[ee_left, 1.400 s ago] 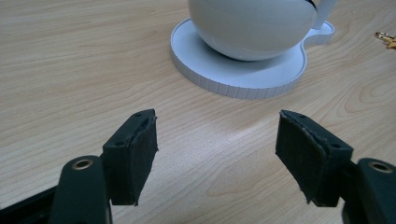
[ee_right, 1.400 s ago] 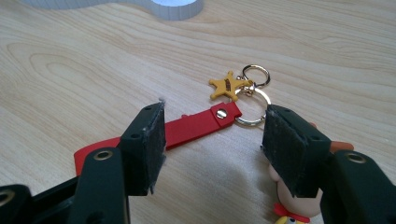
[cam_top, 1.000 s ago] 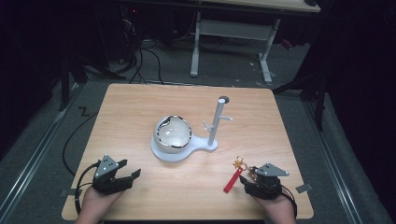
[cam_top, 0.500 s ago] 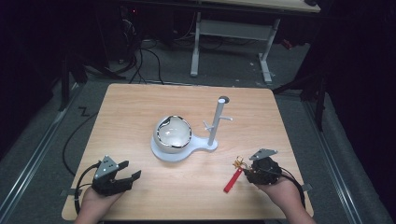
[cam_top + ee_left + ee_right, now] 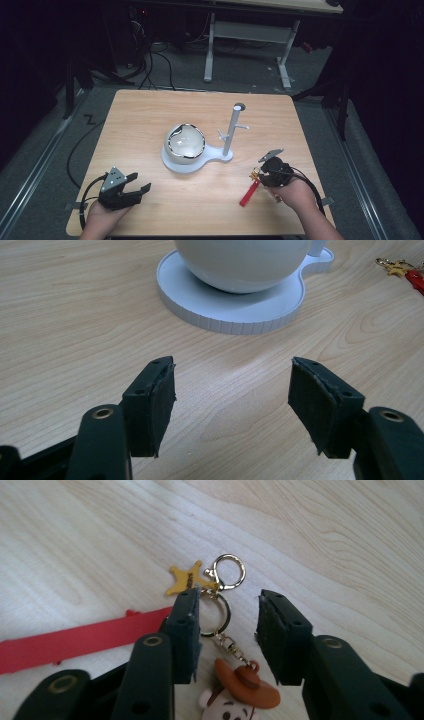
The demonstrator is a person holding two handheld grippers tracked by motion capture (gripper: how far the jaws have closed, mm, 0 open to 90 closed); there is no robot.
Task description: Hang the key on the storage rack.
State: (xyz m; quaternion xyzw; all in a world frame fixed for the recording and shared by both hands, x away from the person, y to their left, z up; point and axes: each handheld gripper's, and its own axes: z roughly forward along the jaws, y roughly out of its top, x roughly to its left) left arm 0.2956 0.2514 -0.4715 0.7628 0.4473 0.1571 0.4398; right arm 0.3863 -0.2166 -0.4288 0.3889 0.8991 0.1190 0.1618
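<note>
The right gripper [image 5: 264, 172] is down over the keychain [image 5: 220, 615] near the right front part of the wooden table [image 5: 150, 115], its jaws half apart and just been closing in. In the right gripper view they straddle the keychain's gold key ring [image 5: 216, 616]: the ring lies on the wood in the gap, right up against the left jaw's pad, while the right jaw stands clear of it. The pads do not yet press on anything.

Just beyond the jaw tips lie a yellow star charm [image 5: 184, 578] and a gold lobster clasp [image 5: 227, 572], side by side and linked to the ring. Nearer the gripper's body, between the jaw roots, a little figure with a brown cowboy hat [image 5: 247, 680] hangs off the ring by a short chain. A red strap [image 5: 75, 640] runs away from the outer side of the left jaw, flat on the table.

The left gripper [image 5: 131, 191] rests near the table's left front corner in the person's left hand [image 5: 102, 220], jaws wide apart with bare wood between them. Straight ahead of its tips, well apart, sits a white round bowl [image 5: 250, 265] on a pale grey stand [image 5: 225, 315], whose upright peg post [image 5: 232, 131] rises on the side towards the right gripper.
</note>
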